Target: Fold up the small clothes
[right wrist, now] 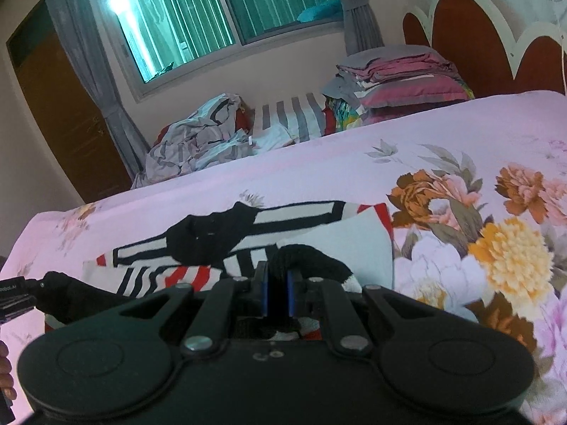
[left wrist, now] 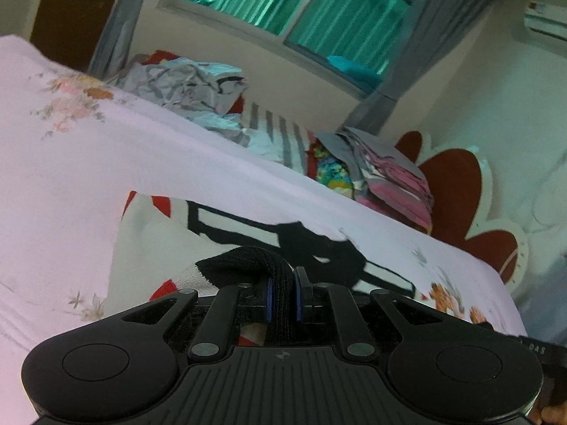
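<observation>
A small knit garment (right wrist: 319, 223), white with black bands and red stripes and a black hem, lies on the pink floral bedsheet (right wrist: 460, 134). My right gripper (right wrist: 278, 283) is shut on its black hem. My left gripper (left wrist: 282, 283) is shut on the black hem at the other corner; the garment (left wrist: 170, 241) spreads ahead of it on the sheet (left wrist: 71, 163). The left gripper's tip (right wrist: 21, 292) also shows at the left edge of the right wrist view, holding black fabric.
A crumpled grey-and-white pile of clothes (right wrist: 198, 134) and a stack of folded bedding (right wrist: 397, 78) lie at the far side of the bed by the red headboard (right wrist: 460, 35). A window (right wrist: 219, 14) with grey curtains and a wooden door (right wrist: 60, 106) stand behind.
</observation>
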`<state>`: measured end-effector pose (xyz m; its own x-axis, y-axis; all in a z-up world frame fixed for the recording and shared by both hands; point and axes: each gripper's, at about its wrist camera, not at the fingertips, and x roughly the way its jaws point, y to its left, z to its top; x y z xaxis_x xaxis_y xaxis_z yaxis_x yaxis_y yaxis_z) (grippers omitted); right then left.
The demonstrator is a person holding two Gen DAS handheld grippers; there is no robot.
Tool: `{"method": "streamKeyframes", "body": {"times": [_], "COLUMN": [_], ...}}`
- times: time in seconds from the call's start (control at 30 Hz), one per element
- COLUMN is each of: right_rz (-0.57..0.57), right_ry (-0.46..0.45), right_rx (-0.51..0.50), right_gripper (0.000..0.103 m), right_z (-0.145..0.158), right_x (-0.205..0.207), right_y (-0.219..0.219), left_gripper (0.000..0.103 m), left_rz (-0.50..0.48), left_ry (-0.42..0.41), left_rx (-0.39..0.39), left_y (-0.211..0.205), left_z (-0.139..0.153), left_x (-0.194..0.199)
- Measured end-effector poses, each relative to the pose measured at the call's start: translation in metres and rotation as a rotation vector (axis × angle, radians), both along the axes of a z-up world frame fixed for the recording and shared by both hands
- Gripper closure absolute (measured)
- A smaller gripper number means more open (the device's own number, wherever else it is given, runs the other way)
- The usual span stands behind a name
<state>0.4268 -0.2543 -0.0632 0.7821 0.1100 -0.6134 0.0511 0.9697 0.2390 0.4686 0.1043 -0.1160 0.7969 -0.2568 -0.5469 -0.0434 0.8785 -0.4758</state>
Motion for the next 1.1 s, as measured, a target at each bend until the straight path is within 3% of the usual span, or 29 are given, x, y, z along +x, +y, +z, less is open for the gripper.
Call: {"method": "streamKeyframes", "body": {"times": [0.2, 0.5, 0.77, 0.97, 1.1], "right_rz": [-0.007, -0.049, -0.060, -0.070, -0.098], "right_ry": [0.035, 0.114, 0.155, 0.149, 0.103], "right_rx": [0.032, 0.104, 0.112, 0.093, 0.063], "right_gripper": [0.093, 0.093, 0.092, 0.085, 0.072], "right_z": [-0.012, -0.039, -0.053, -0.055, -0.047], "right_x": [0.035, 0.080, 0.106, 0.116, 0.119], "right_y": [-0.007, -0.019, -0.021, -0.023, -0.027], "left_gripper": [0.092, 0.092, 0.092, 0.091, 0.089], "left_rz": [0.052, 0.062, 0.083, 0.082, 0.091], "left_ry": [0.043, 0.111, 0.170, 0.191, 0.170], "left_rx": [-0.025, -0.004, -0.037, -0.008, -0.024], "left_y": [0.004, 0.006, 0.010, 0.008, 0.011], "left_z": [-0.016, -0.034, -0.049, -0.050, -0.047], "left_x": [0.029, 0.068, 0.093, 0.102, 0.105]}}
